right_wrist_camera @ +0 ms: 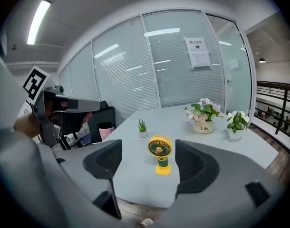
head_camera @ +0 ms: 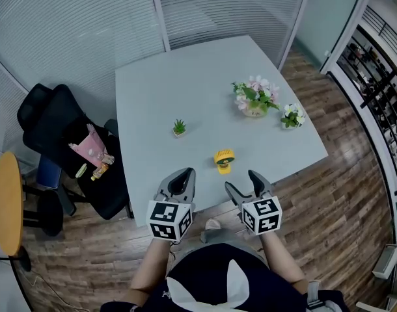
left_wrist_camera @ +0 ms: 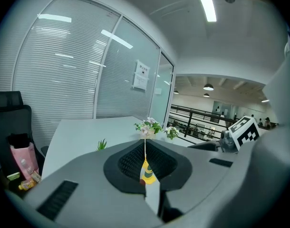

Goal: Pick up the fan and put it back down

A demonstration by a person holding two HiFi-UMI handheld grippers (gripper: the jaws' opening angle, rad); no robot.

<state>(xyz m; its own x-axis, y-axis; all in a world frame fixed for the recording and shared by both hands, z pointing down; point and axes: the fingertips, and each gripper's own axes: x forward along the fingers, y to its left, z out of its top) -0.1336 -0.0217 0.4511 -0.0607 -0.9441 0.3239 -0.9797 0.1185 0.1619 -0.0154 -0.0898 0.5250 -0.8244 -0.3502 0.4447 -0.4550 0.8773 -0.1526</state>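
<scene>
- fan [head_camera: 224, 159]: yellow, with a dark green band on its stem;
- table [head_camera: 185, 90]: pale grey-blue;
- left gripper [head_camera: 185, 173] and right gripper [head_camera: 241, 179]: grey, with black-and-white square-patterned cubes;
- chair [head_camera: 49, 119]: black;
- bag [head_camera: 89, 147]: pink;
- floor [head_camera: 342, 197]: brown wood planks

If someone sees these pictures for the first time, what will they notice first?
Probably the small yellow fan, upright near the front edge of the pale table, just beyond the open right hand-held gripper. Next, the pot of pink flowers farther back on the right.

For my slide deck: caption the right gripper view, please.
Open right gripper facing a yellow fan standing upright on the table.
</scene>
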